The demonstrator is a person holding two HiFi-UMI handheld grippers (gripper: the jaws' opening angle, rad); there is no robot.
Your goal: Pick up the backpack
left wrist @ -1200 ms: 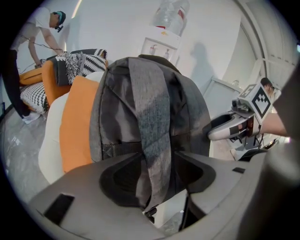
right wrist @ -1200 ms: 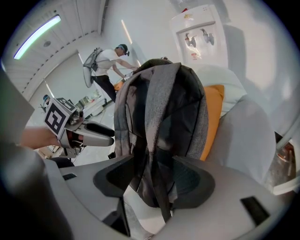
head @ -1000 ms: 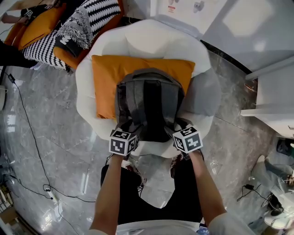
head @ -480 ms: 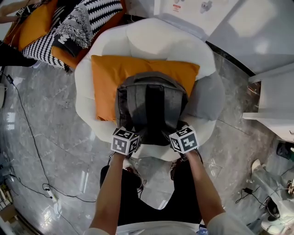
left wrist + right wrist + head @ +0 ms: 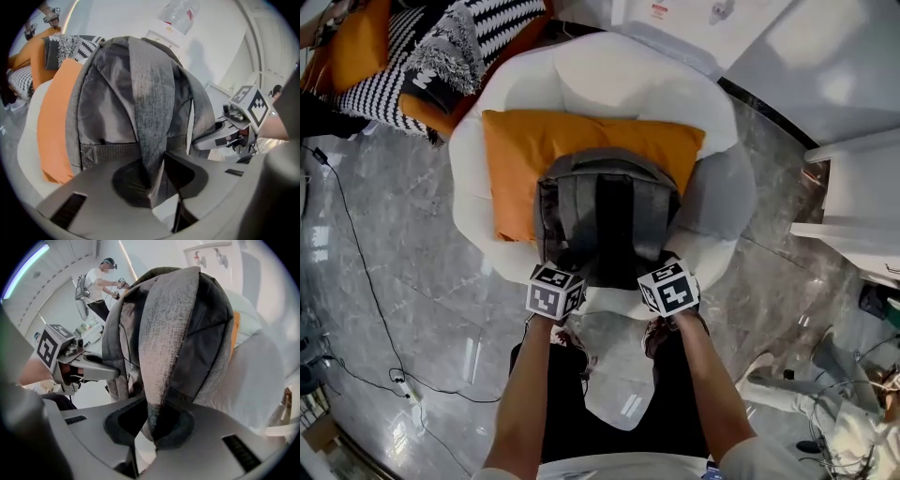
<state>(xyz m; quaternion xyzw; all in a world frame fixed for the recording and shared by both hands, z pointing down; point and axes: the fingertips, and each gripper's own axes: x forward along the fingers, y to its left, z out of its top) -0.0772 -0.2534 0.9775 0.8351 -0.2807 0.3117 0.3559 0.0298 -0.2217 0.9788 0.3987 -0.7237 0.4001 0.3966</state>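
Matt grey woven-cloth backpack (image 5: 609,216), smooth orange fabric cushion (image 5: 520,169), glossy polished stone-look floor (image 5: 403,281)

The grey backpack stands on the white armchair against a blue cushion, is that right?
Not quite: the cushion is orange, not blue, as the head view shows. The grey backpack does stand on the white armchair against it.

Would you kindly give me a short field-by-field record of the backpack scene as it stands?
Backpack: grey, on the white armchair, orange cushion behind it
Left gripper: jaws closing, left strap pinched between them
Right gripper: jaws closing, right strap pinched between them
Lift: not yet begun; backpack rests on the seat
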